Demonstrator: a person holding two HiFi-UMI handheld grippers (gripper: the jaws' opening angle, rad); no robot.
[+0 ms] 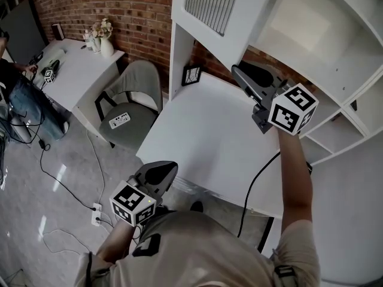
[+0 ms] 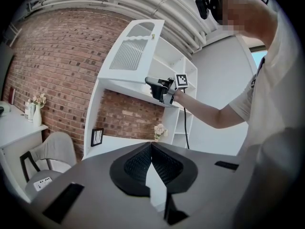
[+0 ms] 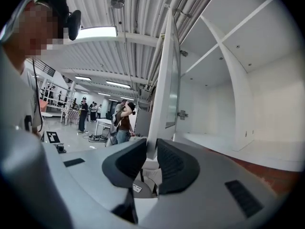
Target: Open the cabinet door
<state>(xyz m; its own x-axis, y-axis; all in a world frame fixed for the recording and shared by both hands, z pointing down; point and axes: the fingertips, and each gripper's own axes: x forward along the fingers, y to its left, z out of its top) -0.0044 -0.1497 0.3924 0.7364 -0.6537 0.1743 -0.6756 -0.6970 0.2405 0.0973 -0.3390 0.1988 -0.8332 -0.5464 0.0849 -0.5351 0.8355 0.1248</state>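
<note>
The white cabinet door (image 1: 209, 5) with a slatted panel stands swung out from the white cabinet (image 1: 311, 28). My right gripper (image 1: 237, 70) is at the door's lower corner. In the right gripper view the door (image 3: 164, 80) shows edge-on, and its bottom edge runs down between the jaws of my right gripper (image 3: 151, 149), which are shut on it. The left gripper view shows the same door (image 2: 131, 51) and the right gripper (image 2: 148, 82) under it. My left gripper (image 1: 170, 167) hangs low by the table's front edge; its jaws (image 2: 151, 144) meet at the tips and hold nothing.
A white table (image 1: 203, 130) lies below the cabinet, with a small picture frame (image 1: 191, 75) at its back. A grey chair (image 1: 128, 100) stands to its left. Farther left are a desk with flowers (image 1: 105, 37) and a person (image 1: 12, 82). A cable (image 1: 254, 184) hangs from my right arm.
</note>
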